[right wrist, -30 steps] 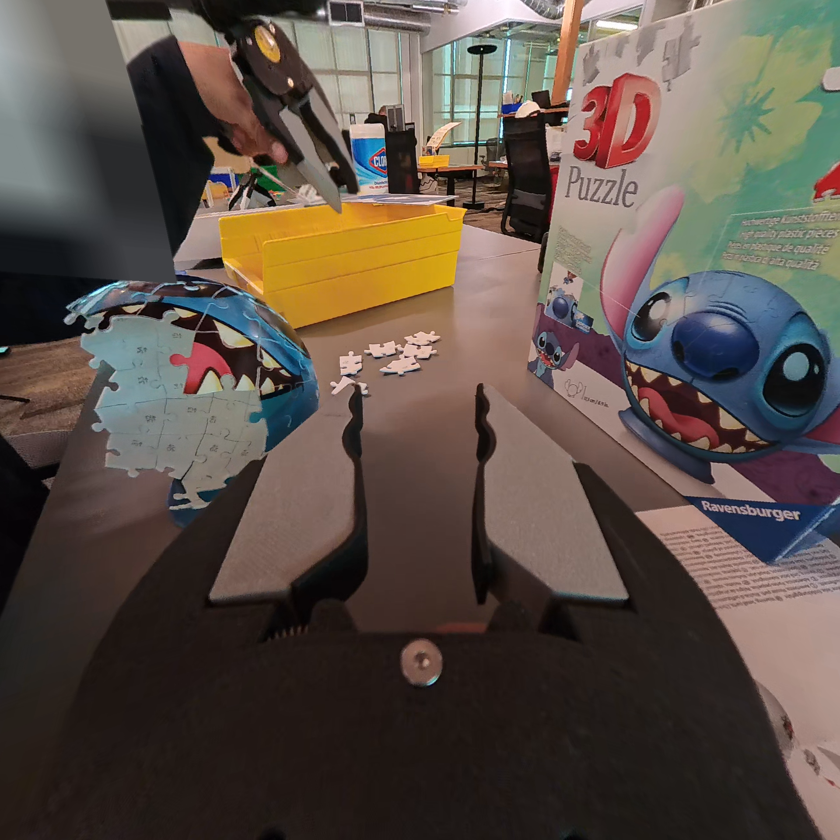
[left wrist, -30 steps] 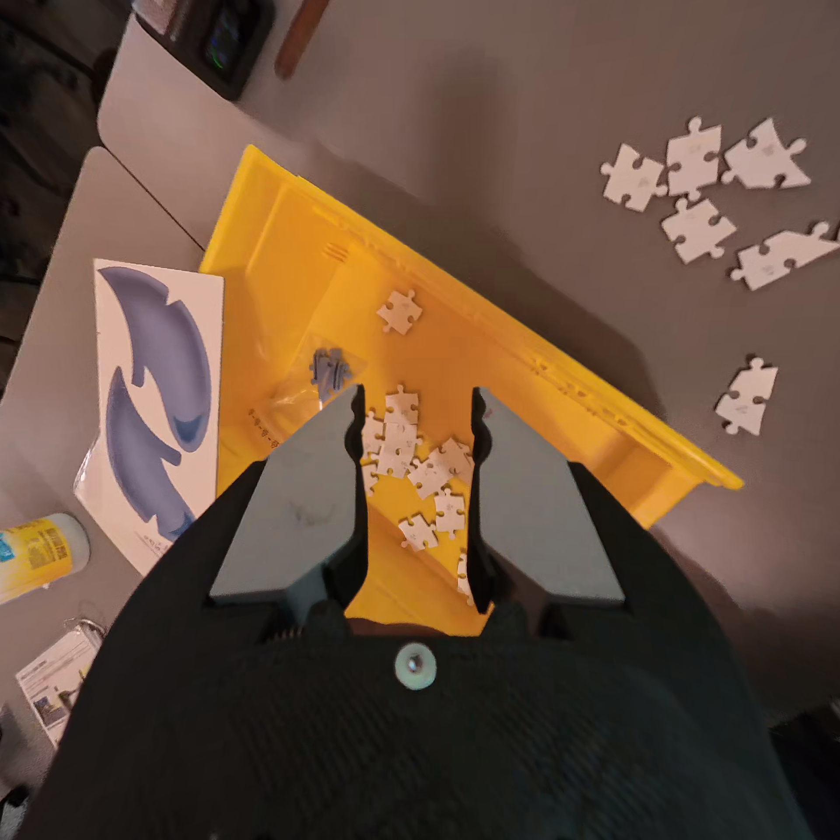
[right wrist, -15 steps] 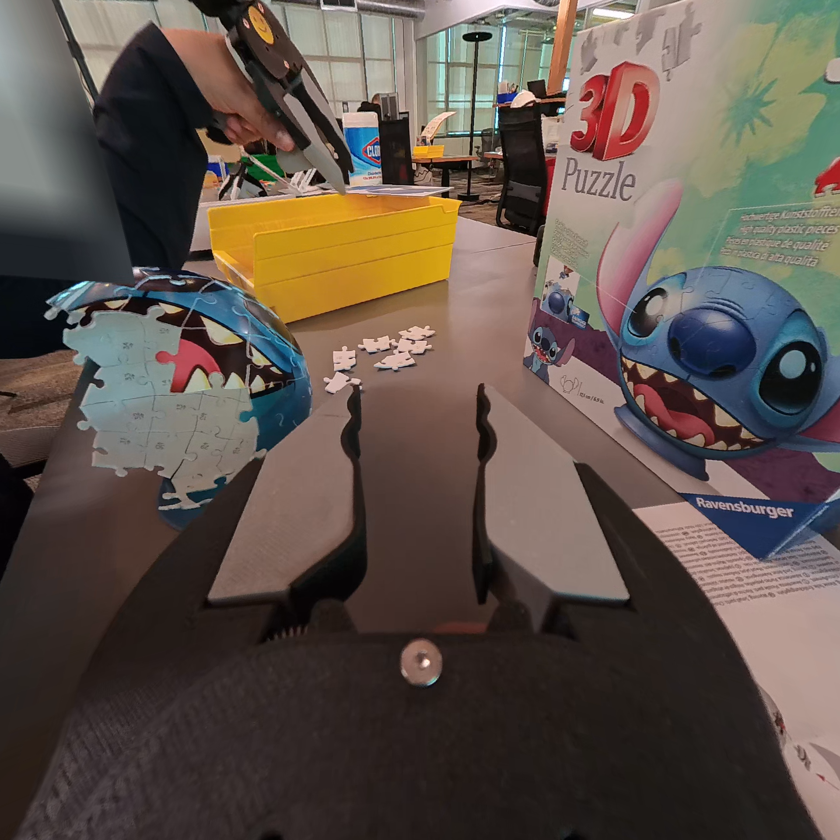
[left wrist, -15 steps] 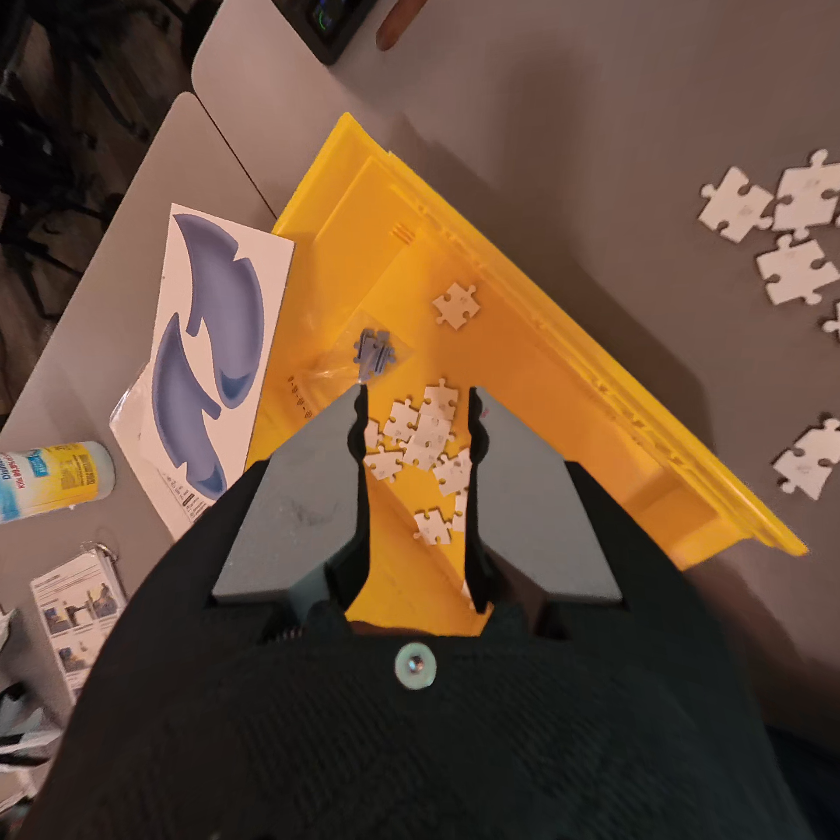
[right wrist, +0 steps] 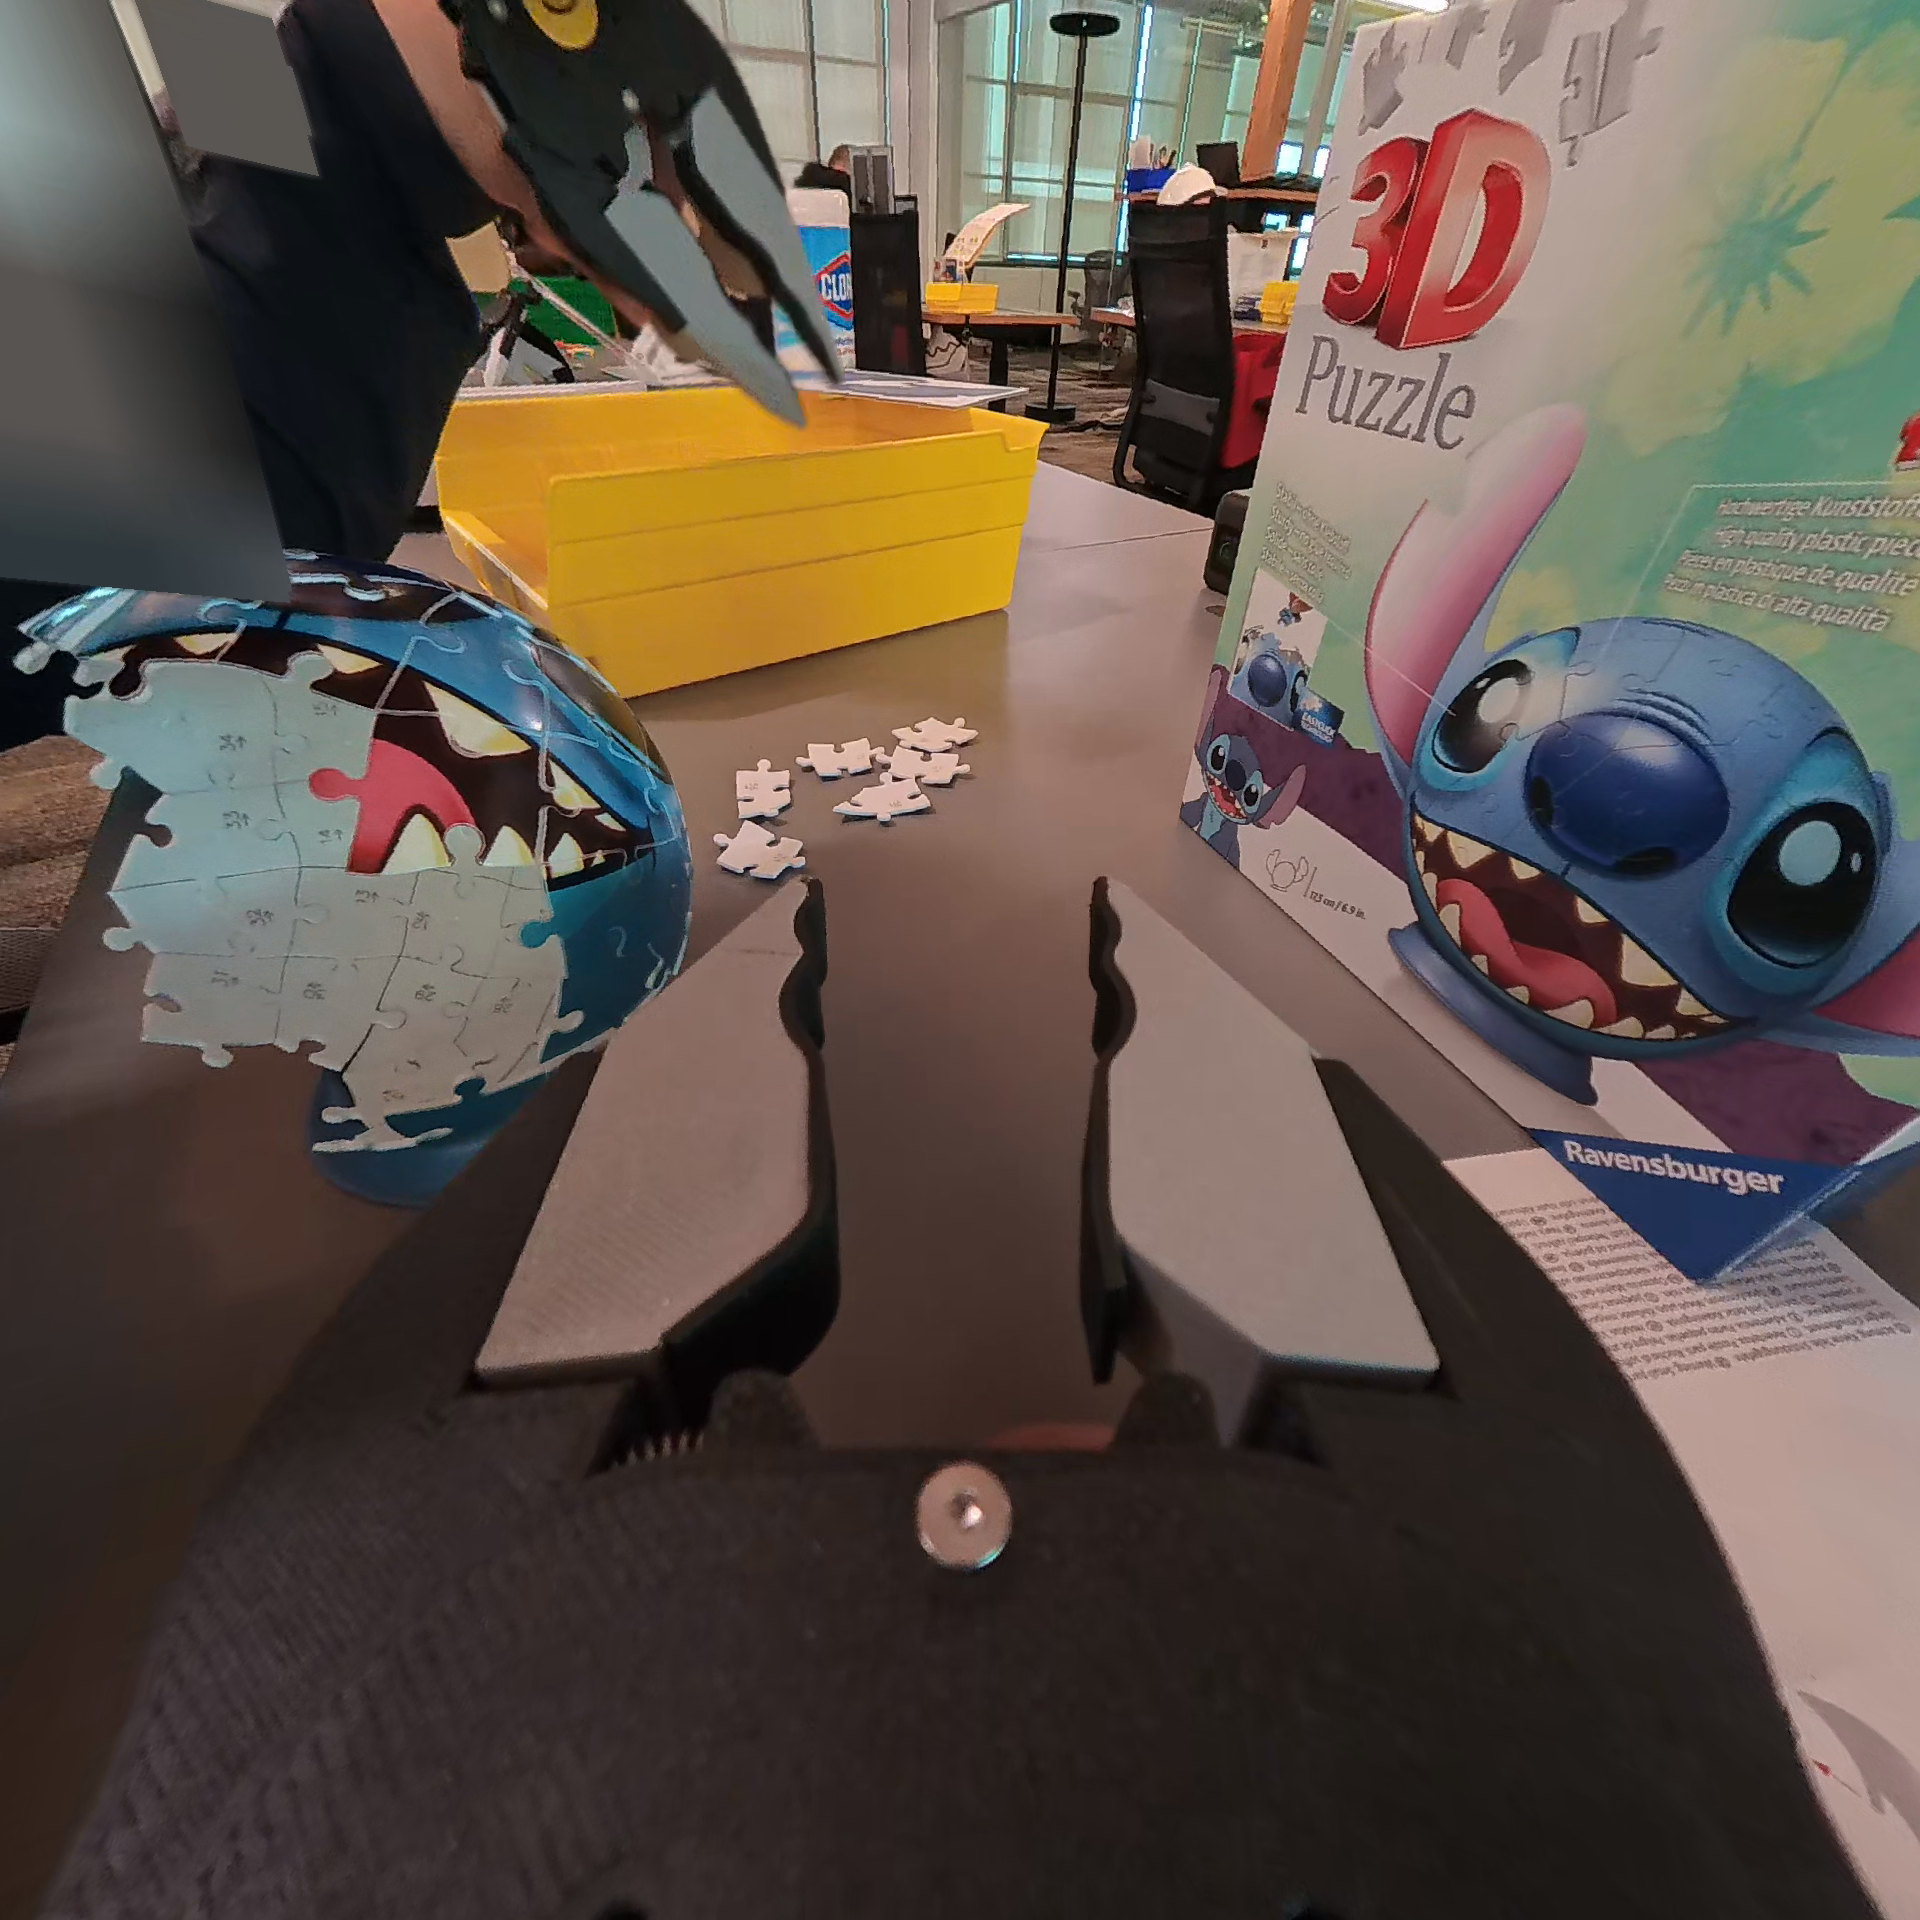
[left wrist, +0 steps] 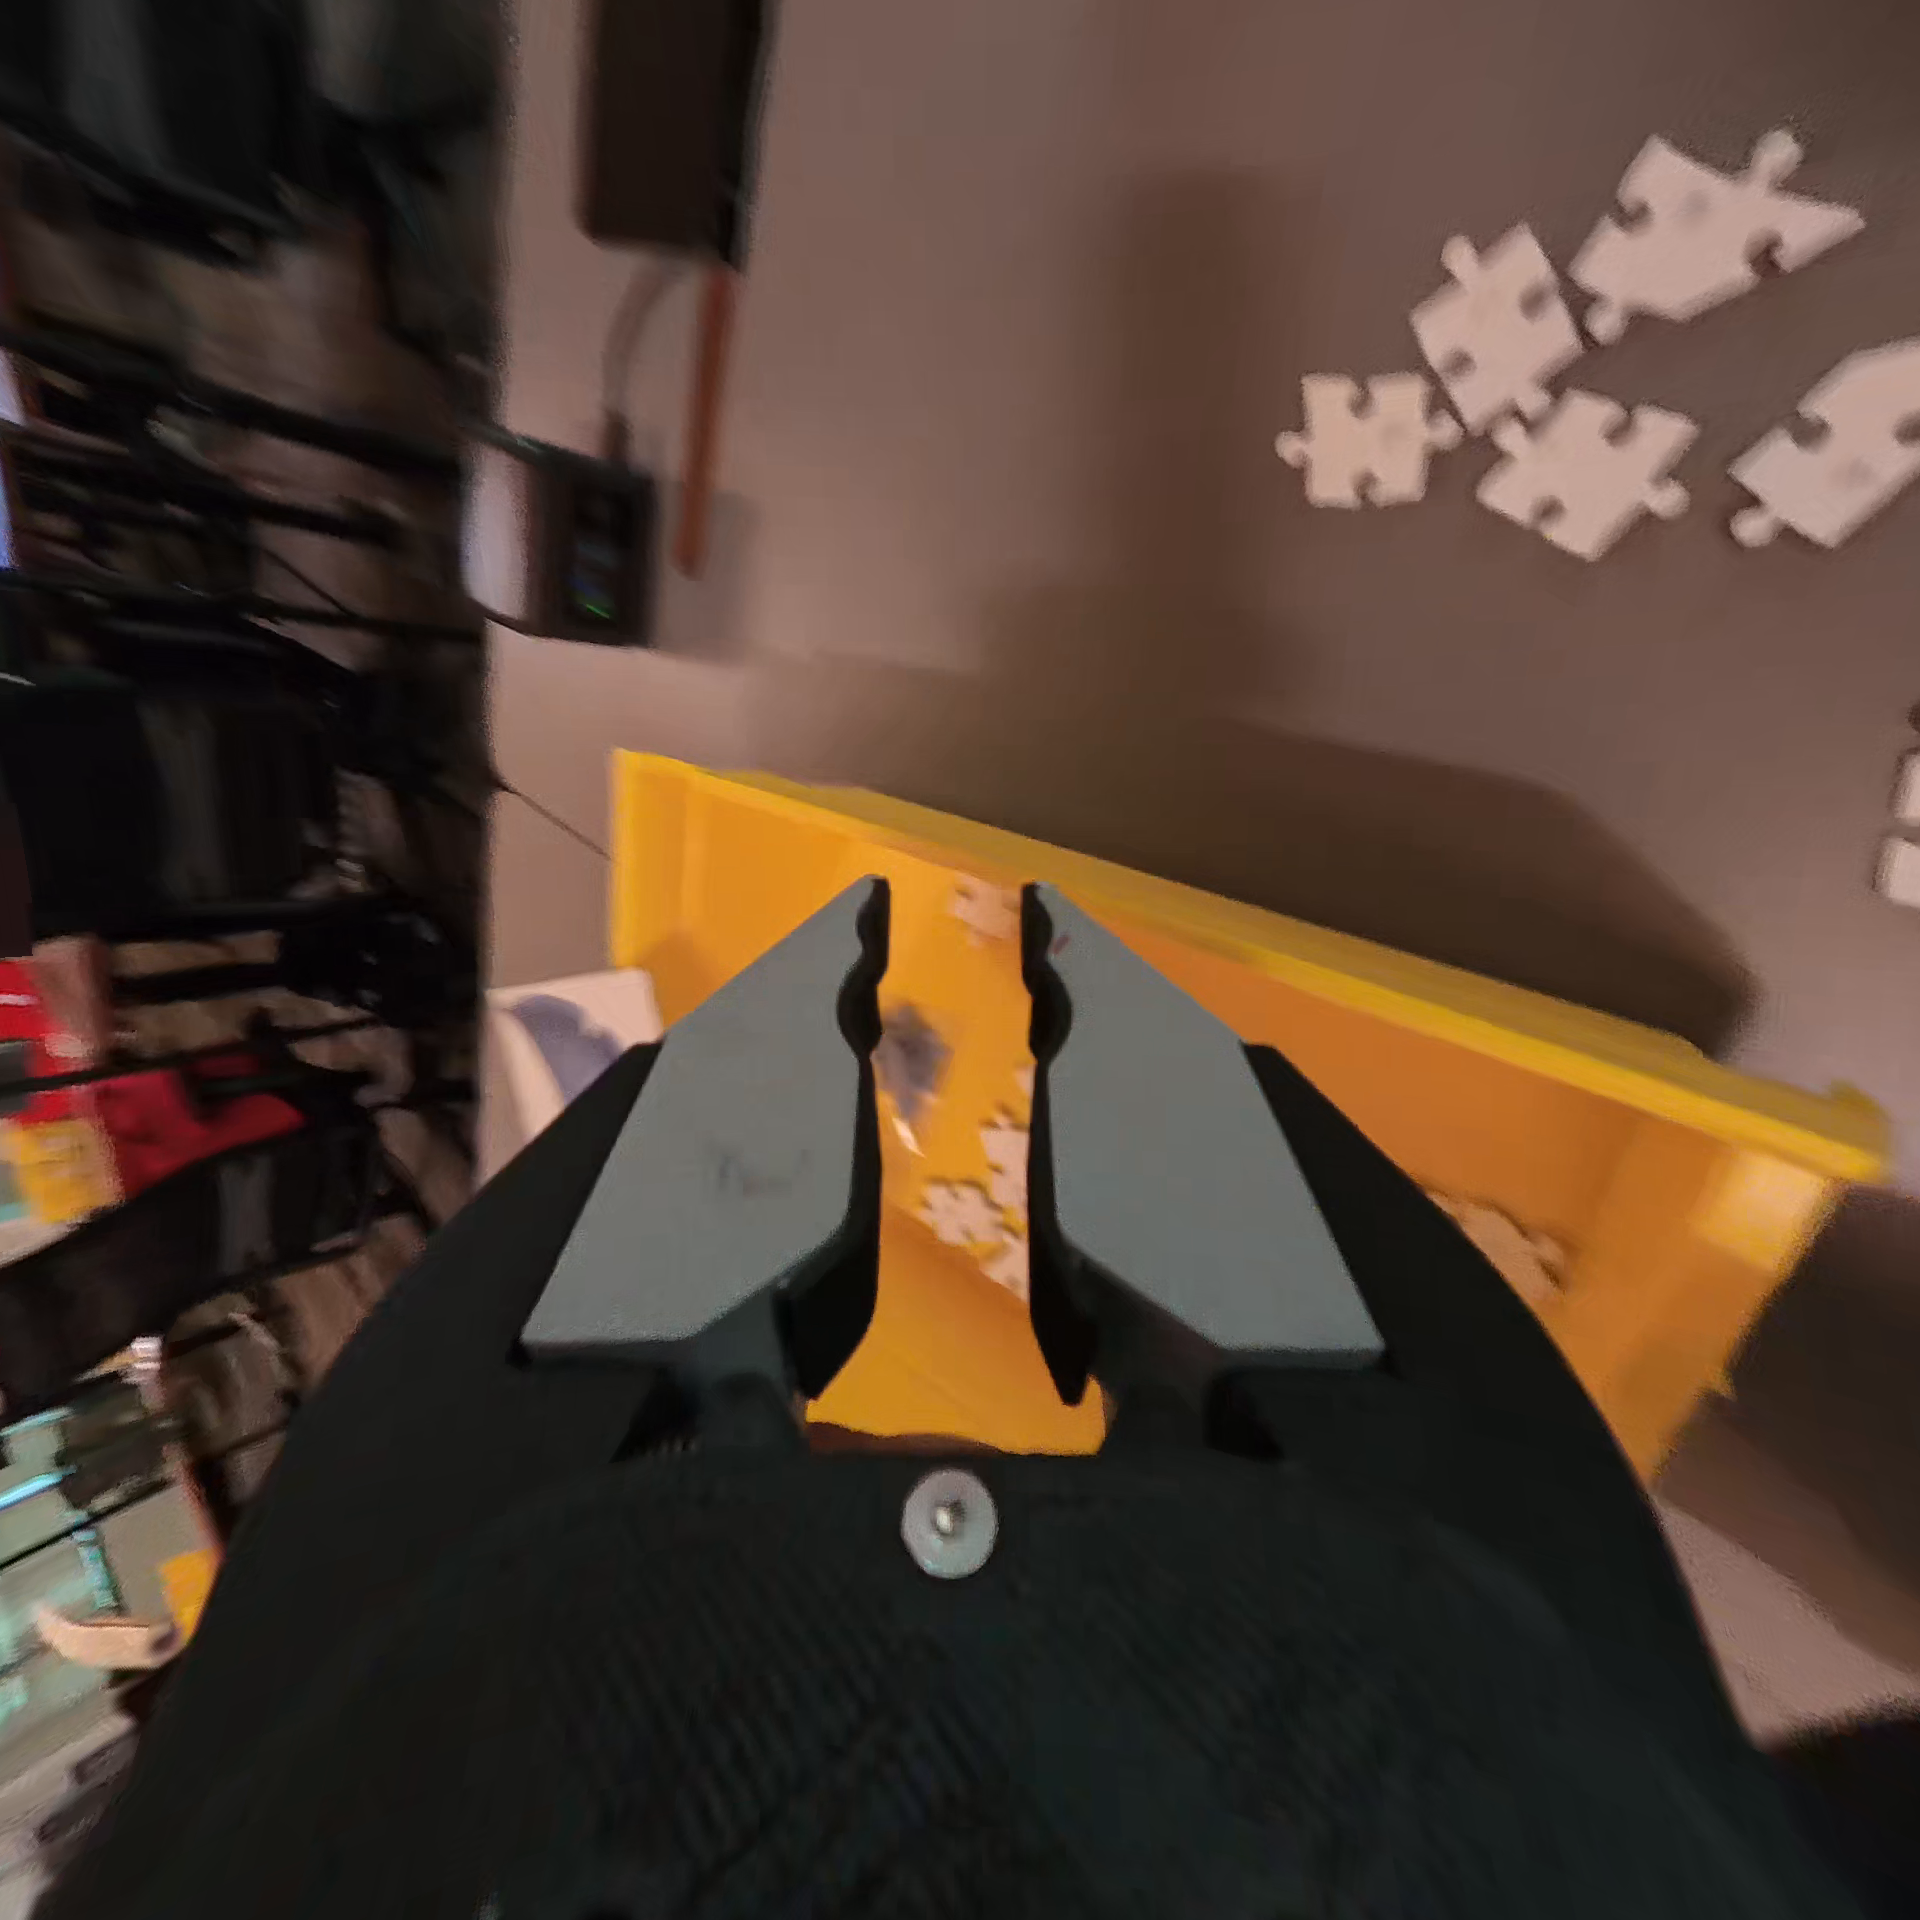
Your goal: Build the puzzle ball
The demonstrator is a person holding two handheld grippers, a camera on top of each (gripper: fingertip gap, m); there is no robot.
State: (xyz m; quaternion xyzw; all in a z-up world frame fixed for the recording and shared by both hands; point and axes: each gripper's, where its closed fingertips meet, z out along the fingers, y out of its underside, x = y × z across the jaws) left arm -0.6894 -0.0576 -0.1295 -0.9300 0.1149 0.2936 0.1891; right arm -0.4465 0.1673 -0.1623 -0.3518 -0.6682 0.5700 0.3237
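In the left wrist view, which is blurred, your left claw (left wrist: 954, 914) is open with nothing between its fingers, and it points down into the yellow bin (left wrist: 1351, 966), where some pale loose pieces (left wrist: 987, 1195) lie on the bottom. More puzzle pieces (left wrist: 1507, 384) lie face down on the grey counter (left wrist: 1039, 416) beyond the bin, well apart from the claw. I judge the pieces to be light, thin and stiff, and probably slippery on the smooth bin floor, so you should pinch one by its edge and not press flat on it. The bin wall may stand in the way when you tilt the claw. In the right wrist view, your right claw (right wrist: 951, 899) is also open and empty, low over the counter. The half-built ball (right wrist: 353, 862) sits to its left, near but not touching, with an open ragged edge that looks fragile; hold it at the closed blue side, gently. A small group of pieces (right wrist: 852, 779) lies just ahead. The puzzle box (right wrist: 1610, 623) stands upright at the right, with a printed sheet (right wrist: 1714, 1403) before it, and these narrow your room on that side.
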